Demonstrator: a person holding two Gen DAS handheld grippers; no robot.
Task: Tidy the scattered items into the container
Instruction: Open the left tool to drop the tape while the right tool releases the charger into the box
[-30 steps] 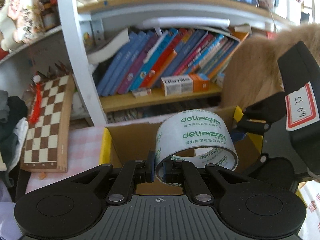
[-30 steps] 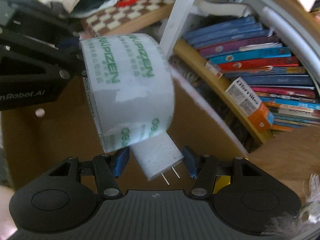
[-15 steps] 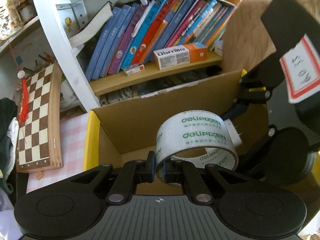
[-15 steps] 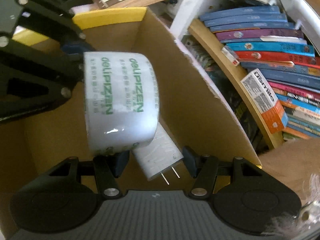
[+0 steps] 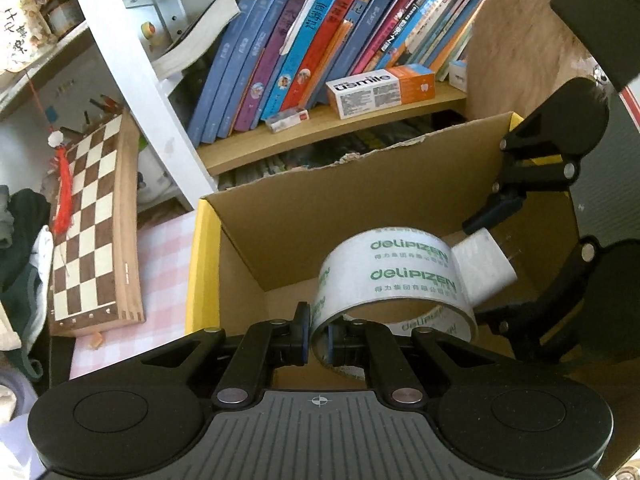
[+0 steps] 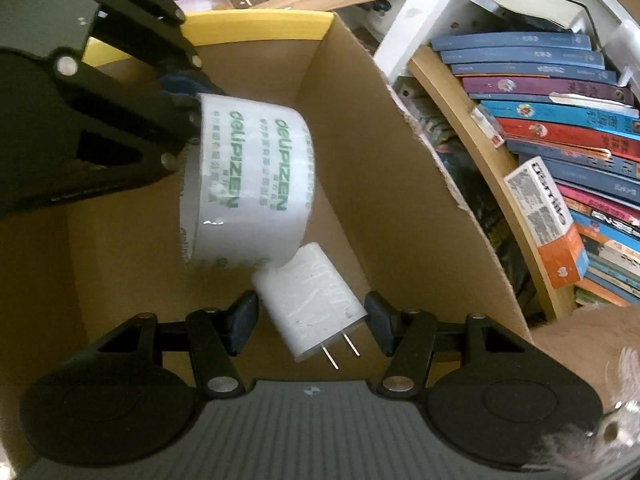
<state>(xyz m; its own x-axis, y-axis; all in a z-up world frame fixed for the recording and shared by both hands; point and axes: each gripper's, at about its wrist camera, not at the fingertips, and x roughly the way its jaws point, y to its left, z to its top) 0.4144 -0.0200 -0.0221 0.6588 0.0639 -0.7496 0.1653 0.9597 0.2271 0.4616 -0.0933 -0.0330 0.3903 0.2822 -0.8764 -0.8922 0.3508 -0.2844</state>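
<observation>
My left gripper [image 5: 318, 334] is shut on the wall of a white tape roll [image 5: 394, 276] with green lettering and holds it inside the open cardboard box [image 5: 312, 216]. The roll also shows in the right wrist view [image 6: 248, 192], with the left gripper [image 6: 188, 120] on it. My right gripper [image 6: 310, 326] is open inside the box. A white plug adapter [image 6: 312, 300] with two prongs lies between its fingers, apart from both pads, one corner against the roll. In the left wrist view the adapter [image 5: 486, 270] sits just right of the roll.
The box has a yellow-edged flap [image 5: 202, 264] on its left and stands on a pink checked cloth [image 5: 164, 280]. A folded chessboard [image 5: 92, 232] leans to the left. A bookshelf [image 5: 320, 64] with books stands behind the box. Tan fur [image 5: 520, 48] is at right.
Both grippers have moved down into the box. My right gripper has opened and the adapter now sits loose between its fingers. The left still grips the tape roll.
</observation>
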